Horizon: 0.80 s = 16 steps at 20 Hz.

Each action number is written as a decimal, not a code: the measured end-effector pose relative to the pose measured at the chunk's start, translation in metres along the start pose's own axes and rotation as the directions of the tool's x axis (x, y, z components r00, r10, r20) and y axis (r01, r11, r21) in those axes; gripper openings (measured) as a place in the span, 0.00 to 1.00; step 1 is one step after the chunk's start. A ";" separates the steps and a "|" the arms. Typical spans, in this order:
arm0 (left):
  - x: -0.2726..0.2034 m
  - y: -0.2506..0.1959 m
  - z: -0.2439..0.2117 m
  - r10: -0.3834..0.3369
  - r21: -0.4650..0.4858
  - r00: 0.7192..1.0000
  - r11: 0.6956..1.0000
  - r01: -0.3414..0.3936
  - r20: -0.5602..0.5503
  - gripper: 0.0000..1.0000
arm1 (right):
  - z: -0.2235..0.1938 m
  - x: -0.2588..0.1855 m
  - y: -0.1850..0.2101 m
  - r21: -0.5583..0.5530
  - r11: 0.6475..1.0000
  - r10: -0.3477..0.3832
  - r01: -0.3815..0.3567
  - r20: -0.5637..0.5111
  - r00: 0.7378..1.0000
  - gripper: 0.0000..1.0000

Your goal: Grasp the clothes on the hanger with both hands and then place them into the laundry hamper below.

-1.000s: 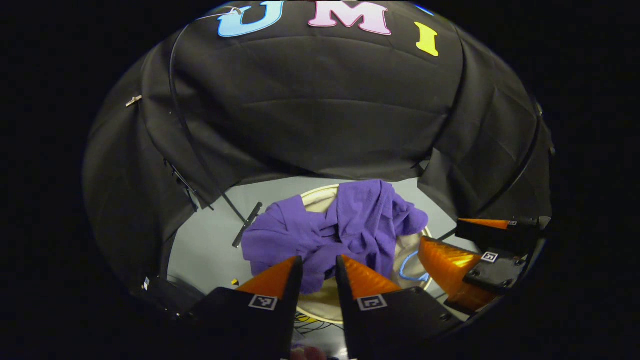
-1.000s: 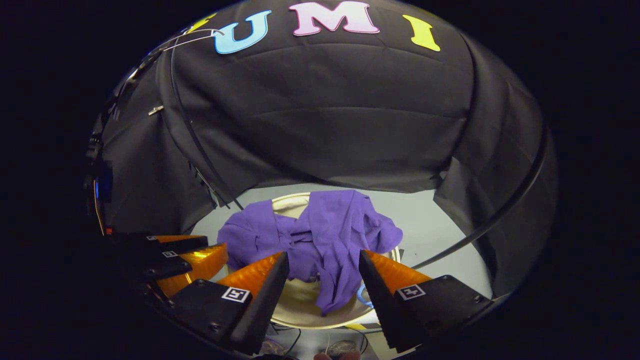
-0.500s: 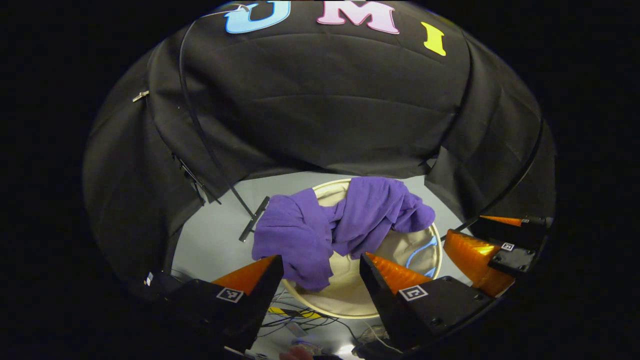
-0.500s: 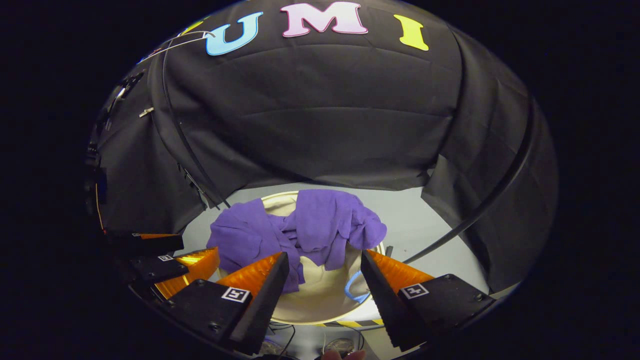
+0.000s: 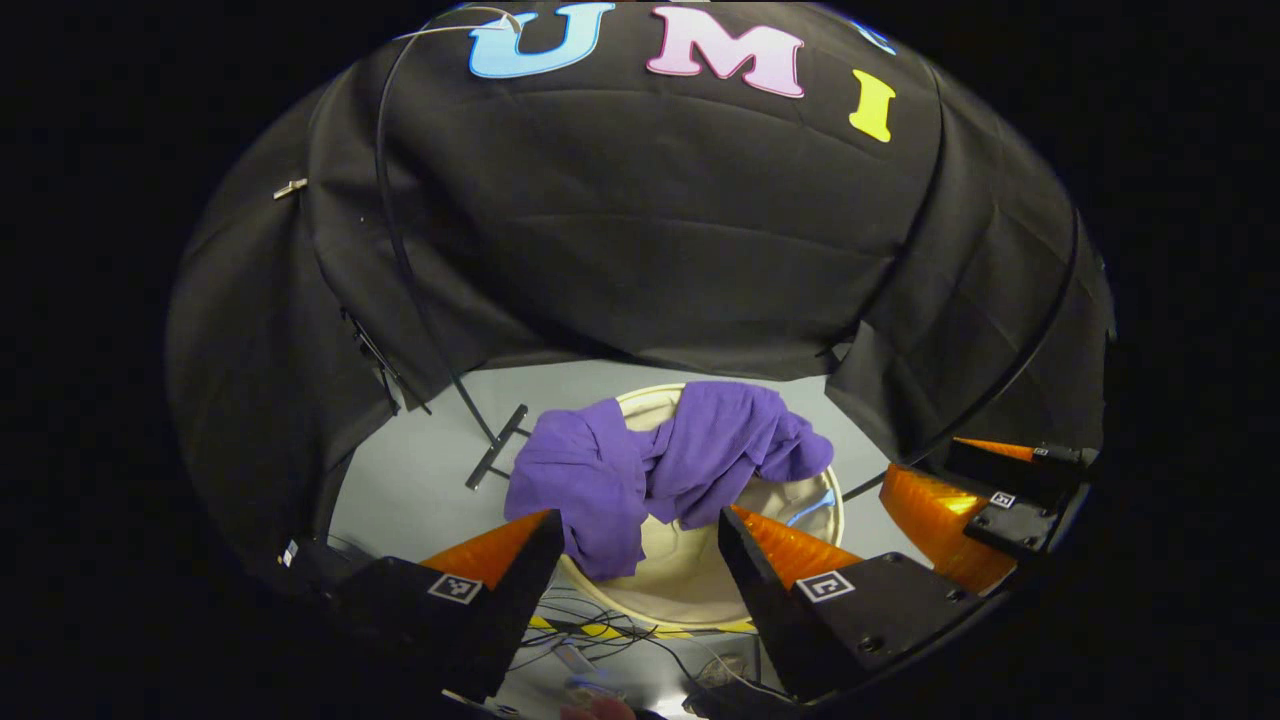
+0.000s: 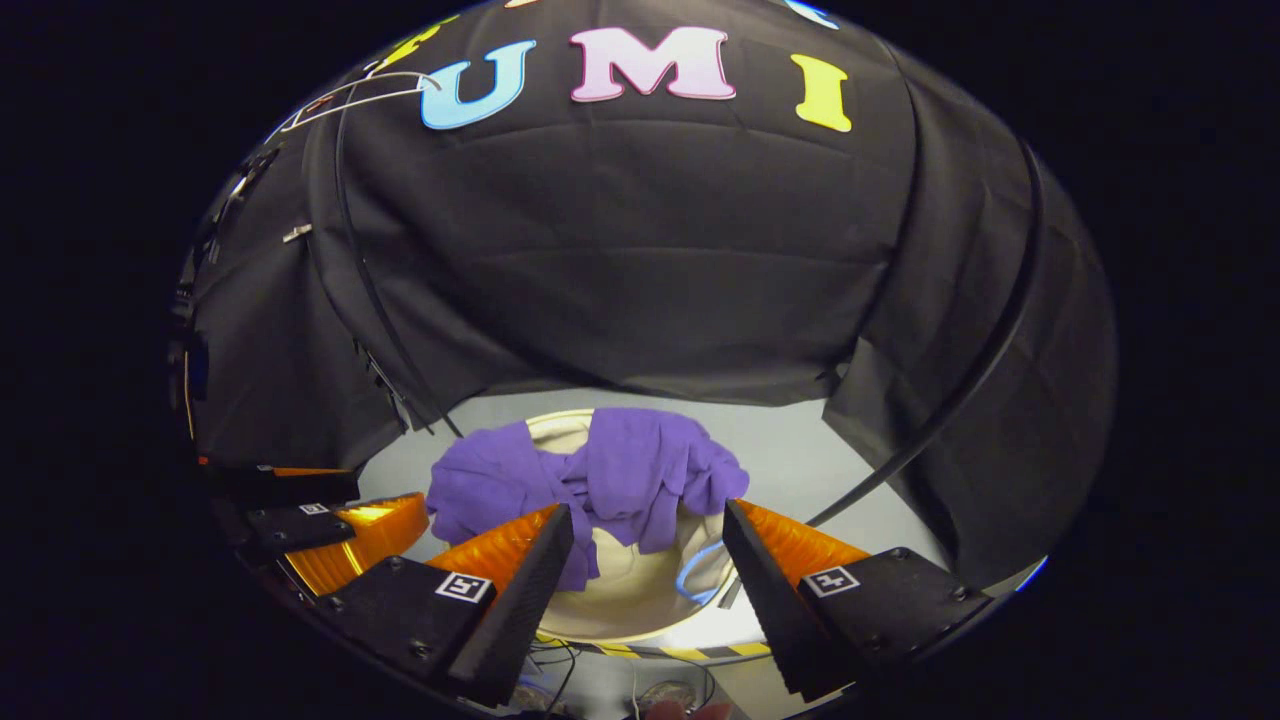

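Note:
The purple garment (image 5: 660,470) lies crumpled over the far and left rim of the round cream laundry hamper (image 5: 700,590), part of it hanging outside. My left gripper (image 5: 638,520) hovers open above the hamper's near side, holding nothing. In the right gripper view the same garment (image 6: 610,480) drapes over the hamper (image 6: 640,600), and my right gripper (image 6: 648,510) is open and empty above it. The right gripper (image 5: 930,465) also appears at the right of the left gripper view, and the left gripper (image 6: 385,487) at the left of the right gripper view. A bare wire hanger (image 6: 360,90) hangs high up at the left.
The hamper stands on a grey floor (image 5: 420,480) ringed by the black cloth wall. A short black bar (image 5: 497,445) lies on the floor left of the hamper. Loose cables (image 5: 590,640) and yellow-black tape (image 6: 700,652) lie in front. A black rod (image 6: 960,400) slants at the right.
My left gripper was nearly shut around the garment and has opened, letting it go. Both grippers have drawn back and up. The garment has settled lower onto the hamper.

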State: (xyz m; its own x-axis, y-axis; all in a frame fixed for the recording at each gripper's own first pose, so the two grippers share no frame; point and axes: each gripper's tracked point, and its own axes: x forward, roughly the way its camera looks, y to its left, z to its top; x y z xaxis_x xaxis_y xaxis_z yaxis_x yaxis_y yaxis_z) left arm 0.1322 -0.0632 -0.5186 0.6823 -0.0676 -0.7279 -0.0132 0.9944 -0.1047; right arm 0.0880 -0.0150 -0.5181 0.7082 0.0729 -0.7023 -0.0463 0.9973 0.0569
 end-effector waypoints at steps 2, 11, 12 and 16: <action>-0.022 -0.001 0.015 -0.008 0.005 0.999 1.000 0.008 0.031 0.97 | 0.021 -0.019 0.003 0.008 1.000 -0.006 0.006 0.033 0.999 0.96; -0.135 -0.007 0.071 -0.057 0.031 0.985 0.998 0.052 0.162 0.95 | 0.097 -0.106 0.022 -0.006 1.000 -0.004 0.005 0.151 0.989 0.96; -0.145 -0.007 0.076 -0.064 0.033 0.983 0.998 0.059 0.171 0.95 | 0.102 -0.116 0.024 -0.007 1.000 -0.006 0.008 0.162 0.987 0.96; -0.192 -0.006 0.099 -0.086 0.070 0.969 0.995 0.072 0.233 0.95 | 0.128 -0.154 0.032 -0.019 1.000 -0.001 0.005 0.213 0.977 0.97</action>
State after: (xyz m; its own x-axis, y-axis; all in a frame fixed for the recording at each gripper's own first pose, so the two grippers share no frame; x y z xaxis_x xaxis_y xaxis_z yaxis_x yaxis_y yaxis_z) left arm 0.0737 -0.0485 -0.3105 0.8323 -0.1322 -0.5383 0.0867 0.9902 -0.1090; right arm 0.0678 0.0050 -0.3170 0.8420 0.0687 -0.5350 -0.0563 0.9976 0.0395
